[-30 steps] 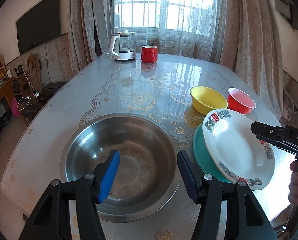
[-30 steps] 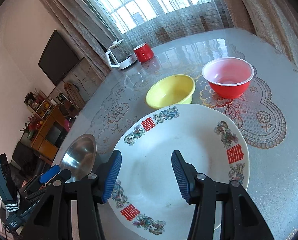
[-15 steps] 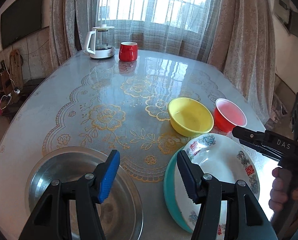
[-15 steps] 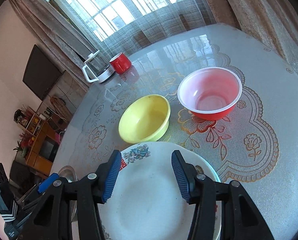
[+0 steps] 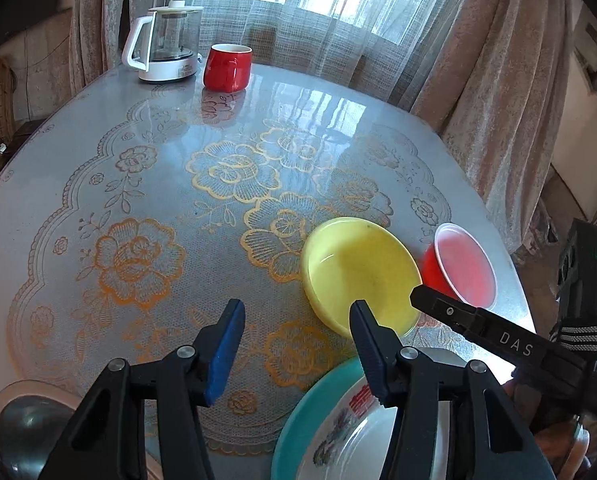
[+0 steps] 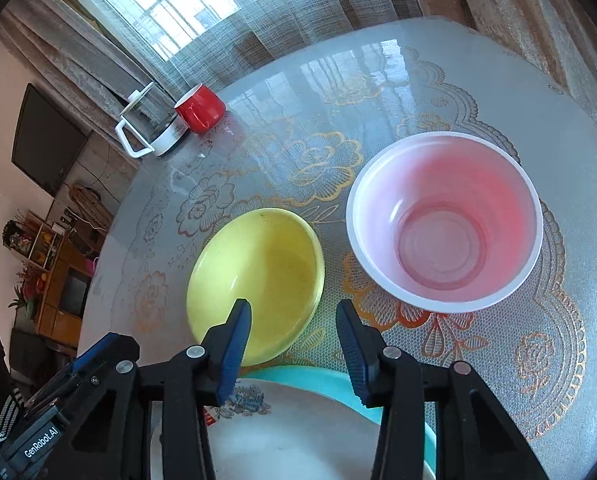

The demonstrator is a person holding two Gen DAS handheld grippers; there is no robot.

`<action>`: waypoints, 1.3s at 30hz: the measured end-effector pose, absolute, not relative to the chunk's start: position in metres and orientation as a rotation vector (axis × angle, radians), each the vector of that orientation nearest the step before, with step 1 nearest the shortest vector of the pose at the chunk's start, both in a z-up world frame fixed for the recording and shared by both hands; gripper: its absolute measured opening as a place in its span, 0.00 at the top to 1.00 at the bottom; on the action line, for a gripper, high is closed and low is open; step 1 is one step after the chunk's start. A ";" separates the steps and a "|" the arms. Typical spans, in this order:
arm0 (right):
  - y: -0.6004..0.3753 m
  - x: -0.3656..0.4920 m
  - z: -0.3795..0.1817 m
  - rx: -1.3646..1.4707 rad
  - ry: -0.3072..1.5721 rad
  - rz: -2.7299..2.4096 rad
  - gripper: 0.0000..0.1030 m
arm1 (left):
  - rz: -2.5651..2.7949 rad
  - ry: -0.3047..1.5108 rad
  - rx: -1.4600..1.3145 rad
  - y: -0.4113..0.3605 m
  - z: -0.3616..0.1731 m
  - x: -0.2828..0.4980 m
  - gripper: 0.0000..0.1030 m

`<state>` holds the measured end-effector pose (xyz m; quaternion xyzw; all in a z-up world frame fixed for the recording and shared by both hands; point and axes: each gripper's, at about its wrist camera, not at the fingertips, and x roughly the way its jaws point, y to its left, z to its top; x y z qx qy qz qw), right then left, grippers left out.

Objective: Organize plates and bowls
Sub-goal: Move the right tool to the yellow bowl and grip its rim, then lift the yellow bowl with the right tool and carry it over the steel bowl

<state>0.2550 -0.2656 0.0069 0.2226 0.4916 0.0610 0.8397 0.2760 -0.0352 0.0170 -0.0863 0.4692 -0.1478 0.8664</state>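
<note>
- The left tongs [image 5: 296, 346] are hanging partly open over the bench [image 5: 98, 168], their jaws having just been narrowing, with nothing between the blue pads but bare patterned cloth.
- The right tongs [image 6: 294, 346] are also standing partly open with jaws that have just been closing; nothing is gripped, and the near rim of the yellow bowl [image 6: 258, 276] is lying just beyond the left pad.
- The red bowl [image 6: 444, 220] is sitting upright just right of the yellow bowl, close to it but with a thin strip of cloth showing between them.
- The patterned white plate [image 6: 298, 436] is resting on the teal plate [image 6: 398, 390] at the near edge, directly below the right tongs, its far rim lying close to the yellow bowl.
- The steel basin [image 5: 22, 432] is showing only partly at the near left corner, well apart from the bowls.
- The red bowl is sitting near the bench's right edge, leaving little margin on that side.
- A red mug [image 5: 227, 67] and a glass kettle [image 5: 166, 44] are standing side by side at the far edge, by the curtain.
- The wide middle and left of the bench are lying open between the far things and the near dishes.
</note>
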 end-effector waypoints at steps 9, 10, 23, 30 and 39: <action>-0.261 0.265 -0.011 0.429 1.090 0.113 0.79 | -0.348 1.065 -0.225 -0.050 -0.009 0.308 0.73; -0.259 0.266 -0.012 0.426 1.091 0.114 0.80 | -0.355 1.071 -0.229 -0.052 -0.011 0.308 0.78; -0.235 0.262 0.025 0.382 0.987 0.193 0.83 | -0.350 0.925 -0.217 -0.023 0.033 0.282 0.80; -0.213 0.242 0.043 0.364 0.955 0.258 0.83 | -0.328 0.868 -0.190 -0.004 0.048 0.247 0.80; -0.185 0.211 0.054 0.353 0.939 0.334 0.83 | -0.313 0.801 -0.179 0.025 0.059 0.196 0.80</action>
